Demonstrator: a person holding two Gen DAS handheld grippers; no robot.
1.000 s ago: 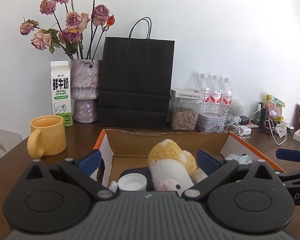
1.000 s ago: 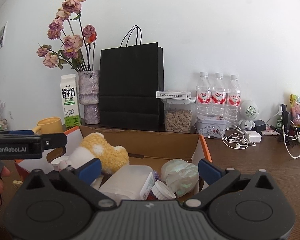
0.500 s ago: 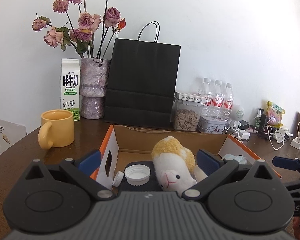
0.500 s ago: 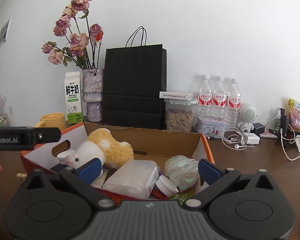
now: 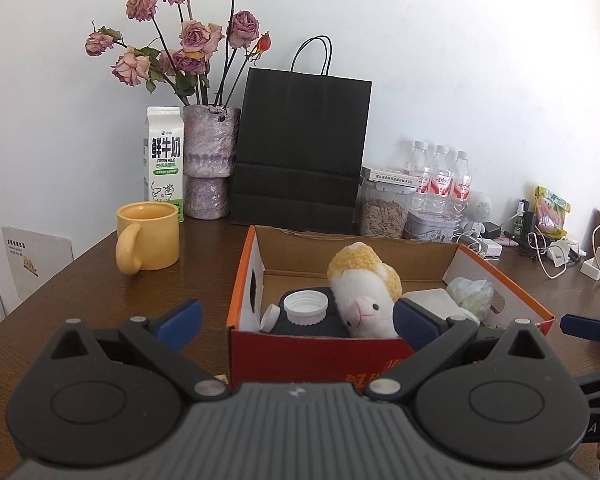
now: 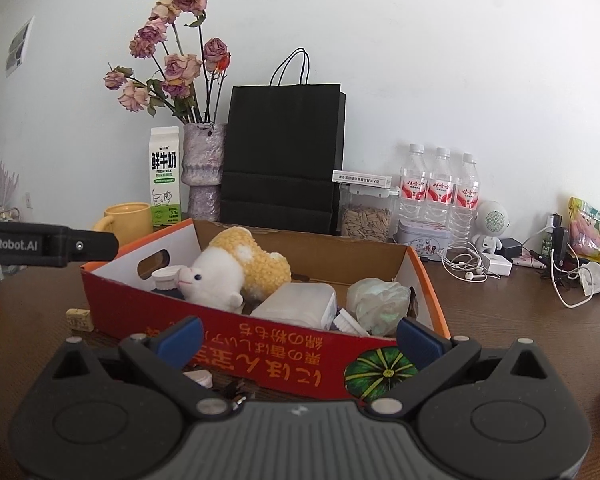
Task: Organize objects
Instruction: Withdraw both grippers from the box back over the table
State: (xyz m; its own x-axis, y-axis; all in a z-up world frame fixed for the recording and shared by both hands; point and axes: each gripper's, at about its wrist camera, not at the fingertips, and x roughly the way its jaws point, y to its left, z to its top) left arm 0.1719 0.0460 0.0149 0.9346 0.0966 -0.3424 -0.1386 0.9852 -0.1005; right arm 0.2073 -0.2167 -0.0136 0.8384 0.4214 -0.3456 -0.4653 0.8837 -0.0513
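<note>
A brown counter [image 5: 100, 280] is carrying a cluttered row of things along a white wall, with an open red box [image 6: 260, 344] sitting at its middle. The box is holding a plush lamb [image 6: 236, 272], a dark jar [image 5: 304, 320] with a white cap, a clear tub [image 6: 300, 304] and a crumpled wad [image 6: 376, 300]. Two handheld tools are hovering just short of the box's near wall: the left gripper [image 5: 296, 320] and the right gripper [image 6: 300, 334], both with jaws spread wide and gripping nothing.

The sorting appears to be between picks, with most items already boxed. A next move would likely call for reaching down to the loose bits lying on the counter outside the box: a small tan block [image 6: 79, 319] by its left corner, and small pieces just under the right tool.

Those pieces are half hidden by the tool's body and hard to identify. The box's floor is mostly masked by its near wall. A fingertip is showing at the far left edge of the right view.
</note>
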